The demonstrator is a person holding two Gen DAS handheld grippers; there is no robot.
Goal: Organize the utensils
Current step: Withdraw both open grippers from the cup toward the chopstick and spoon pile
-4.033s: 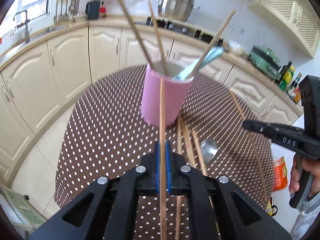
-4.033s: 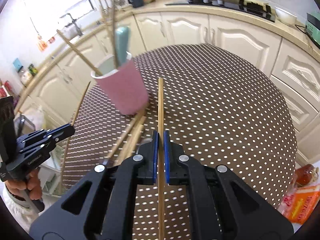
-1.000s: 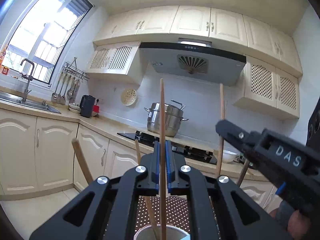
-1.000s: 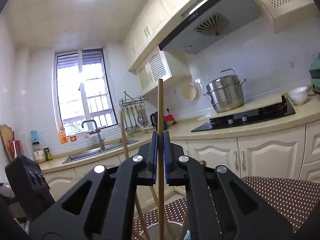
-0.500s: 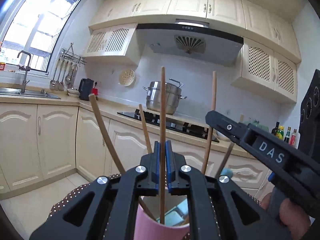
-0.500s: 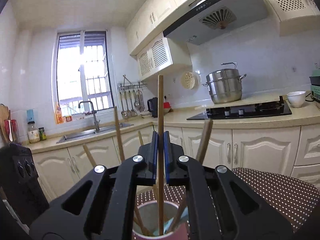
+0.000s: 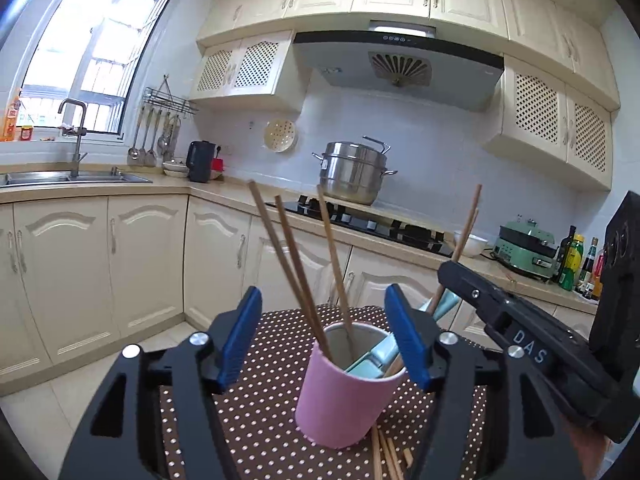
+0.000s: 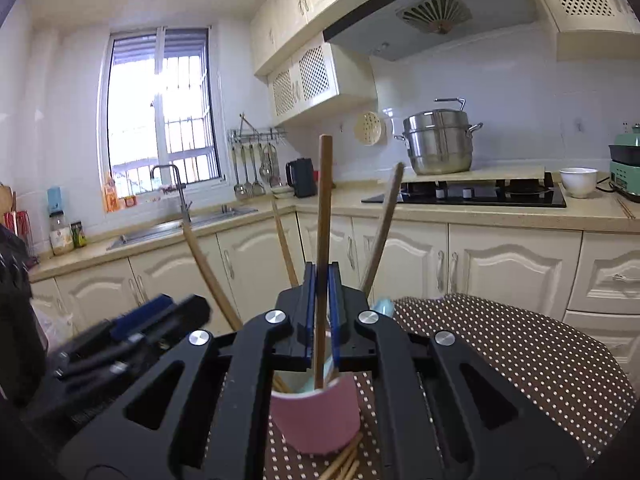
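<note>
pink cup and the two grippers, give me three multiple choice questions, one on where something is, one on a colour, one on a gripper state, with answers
1. Where do the loose chopsticks lie?
A. on the dotted tablecloth at the foot of the pink cup
B. in the sink
C. on the stove

2. What colour are the pads of the left gripper?
A. red
B. blue
C. white

3. How does the right gripper stand?
A. wide open, holding nothing
B. shut on a spoon
C. shut on a chopstick

Answers:
1. A, they lie on the tablecloth against the base of the pink cup.
2. B, both pads are blue.
3. C, its jaws pinch the chopstick, whose lower end dips into the cup.
</note>
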